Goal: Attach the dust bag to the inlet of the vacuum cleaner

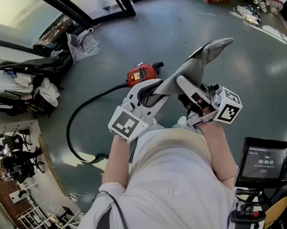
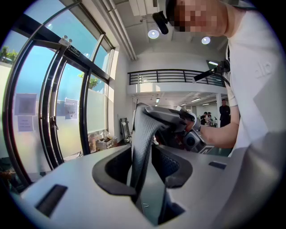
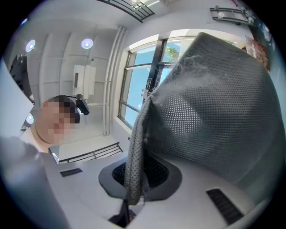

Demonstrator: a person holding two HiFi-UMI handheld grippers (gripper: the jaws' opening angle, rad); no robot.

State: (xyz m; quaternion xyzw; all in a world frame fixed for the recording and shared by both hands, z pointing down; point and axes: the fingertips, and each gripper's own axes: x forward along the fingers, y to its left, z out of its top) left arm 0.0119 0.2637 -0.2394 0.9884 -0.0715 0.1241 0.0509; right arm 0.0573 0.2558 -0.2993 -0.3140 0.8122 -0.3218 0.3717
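Note:
The grey mesh dust bag [image 1: 197, 62] hangs in the air between both grippers, its far end pointing up and away. My right gripper [image 1: 184, 87] is shut on the bag's edge [image 3: 134, 174], and the bag's body [image 3: 214, 112] fills that view. My left gripper [image 1: 151, 91] stands open around a lower fold of the bag [image 2: 140, 143]; the fabric lies against one pad and a gap shows beside the other. The right gripper [image 2: 187, 129] also shows in the left gripper view, holding the bag higher up. The red vacuum cleaner [image 1: 141, 75] sits on the floor beyond the grippers.
A black hose [image 1: 82, 114] curves left from the vacuum across the grey floor. A crumpled plastic bag [image 1: 82, 44] and a pile of dark bags [image 1: 32, 79] lie at the left by the glass doors. A small monitor [image 1: 264, 163] stands at the lower right.

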